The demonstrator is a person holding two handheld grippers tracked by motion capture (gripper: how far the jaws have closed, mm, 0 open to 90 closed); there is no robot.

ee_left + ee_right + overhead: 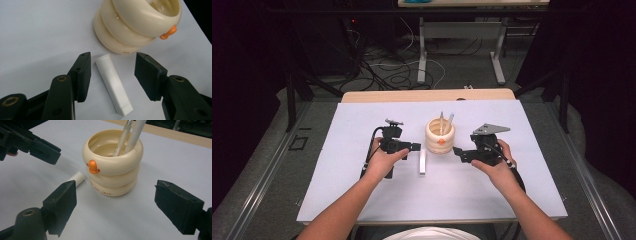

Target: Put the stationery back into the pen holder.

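Now the left gripper (112, 72) hovers with its jaws spread wide, either side of a white tube (113, 83) that lies flat on the white table (337, 150) just near of the cream holder (440, 135), gripping nothing. To the right, the right gripper (115, 202) points at that holder, jaws equally wide and empty. Two pens (130, 135) stand tilted inside the holder, whose orange beak (93, 166) faces the near edge.

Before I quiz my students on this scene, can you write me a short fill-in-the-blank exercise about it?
1. The white tube lies on the table between the open jaws of the ____ tool.
2. The cream holder has an ____ beak.
3. ____ pens stand in the holder.

Missing words: left; orange; two
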